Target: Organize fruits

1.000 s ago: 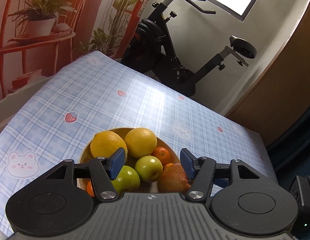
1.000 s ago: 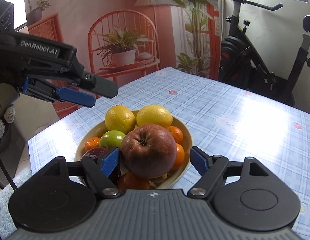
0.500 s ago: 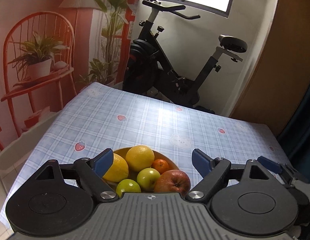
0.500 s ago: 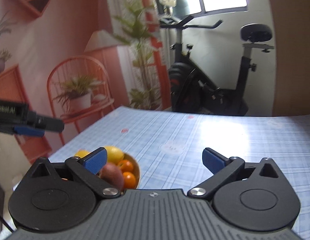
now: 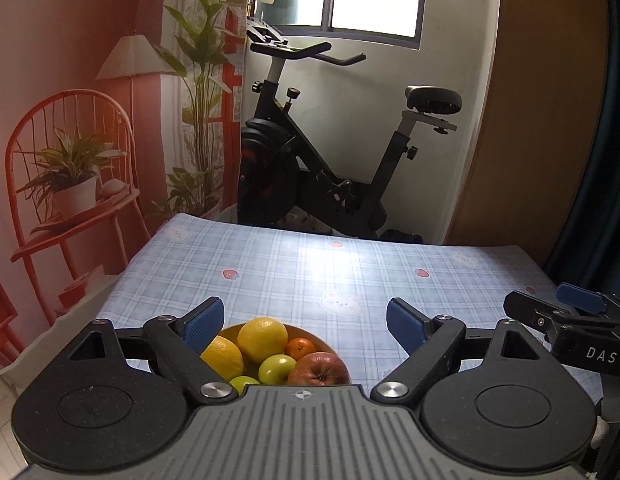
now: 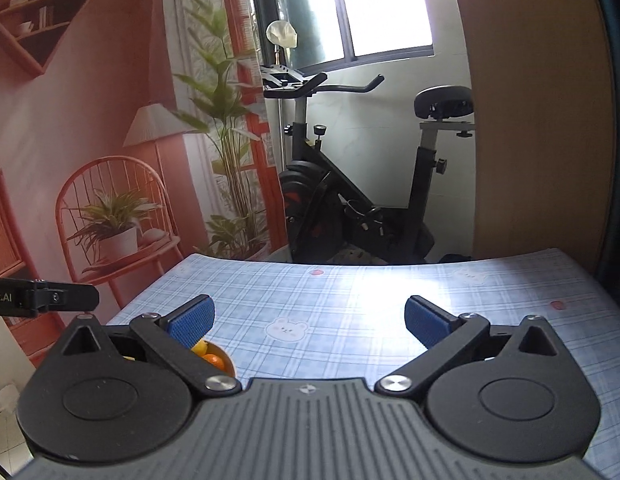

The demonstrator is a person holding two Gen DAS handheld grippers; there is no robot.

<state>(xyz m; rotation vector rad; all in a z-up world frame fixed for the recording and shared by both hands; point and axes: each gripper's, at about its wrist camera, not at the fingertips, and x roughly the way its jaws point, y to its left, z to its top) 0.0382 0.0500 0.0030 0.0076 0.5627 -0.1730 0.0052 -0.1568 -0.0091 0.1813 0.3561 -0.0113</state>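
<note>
On the counter (image 5: 350, 264), near its front edge, a yellow bowl (image 5: 324, 345) is seen, filled with fruit. Two lemons (image 5: 263, 338) are piled at its back left, a small orange (image 5: 300, 349) lies beside them, a green apple (image 5: 276, 368) sits in the middle, and a red apple (image 5: 319, 370) is set at the front right; a second green fruit is half hidden by the gripper body. The left gripper (image 5: 306, 322) is held above the bowl with its blue pads spread wide and nothing between them. The right gripper (image 6: 308, 320) is likewise spread fully, empty, over bare checked cloth, with only the bowl's rim and some orange fruit glimpsed under its left finger. "DAS" is read on the right gripper's side in the left view; "oot.AI", cut off, is read on the left gripper in the right view.
</note>
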